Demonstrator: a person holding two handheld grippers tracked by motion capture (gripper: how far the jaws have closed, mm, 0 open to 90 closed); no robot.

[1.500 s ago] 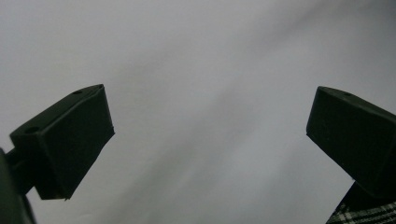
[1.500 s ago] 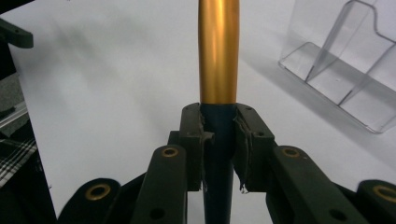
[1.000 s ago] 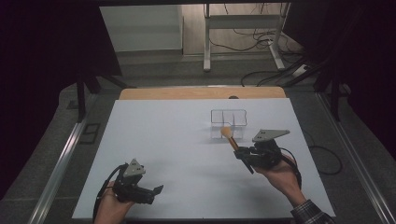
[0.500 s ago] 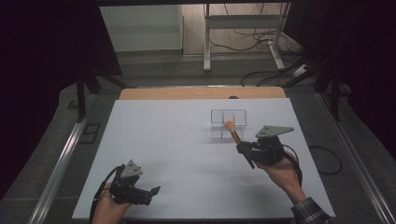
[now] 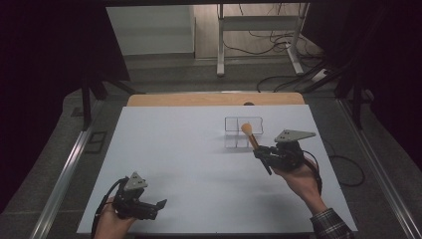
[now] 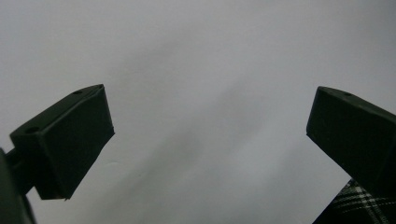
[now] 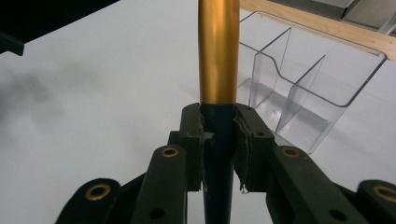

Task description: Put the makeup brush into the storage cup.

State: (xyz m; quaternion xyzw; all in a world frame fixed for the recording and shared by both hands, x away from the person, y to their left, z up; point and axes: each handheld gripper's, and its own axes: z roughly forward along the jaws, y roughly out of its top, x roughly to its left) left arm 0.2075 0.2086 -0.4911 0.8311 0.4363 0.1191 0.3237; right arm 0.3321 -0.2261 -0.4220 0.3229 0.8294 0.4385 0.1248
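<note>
Gripping a makeup brush [image 5: 250,137] by its dark handle, the right claw [image 5: 262,155] angles its bristles toward the clear organizer [image 5: 243,131], likely for insertion; the left claw [image 5: 158,204] rests open, well apart on the tabletop [image 5: 169,149].

A lab or test room: a white table [image 5: 199,164] stands alone on grey floor, with cables [image 5: 278,37] trailing past a metal stand [image 5: 259,22] and dark curtains [image 5: 54,50].

1 brush [image 5: 251,138], 1 clear divided organizer [image 5: 238,128], 2 grippers: left gripper [image 5: 158,204], right gripper [image 5: 262,155]
</note>
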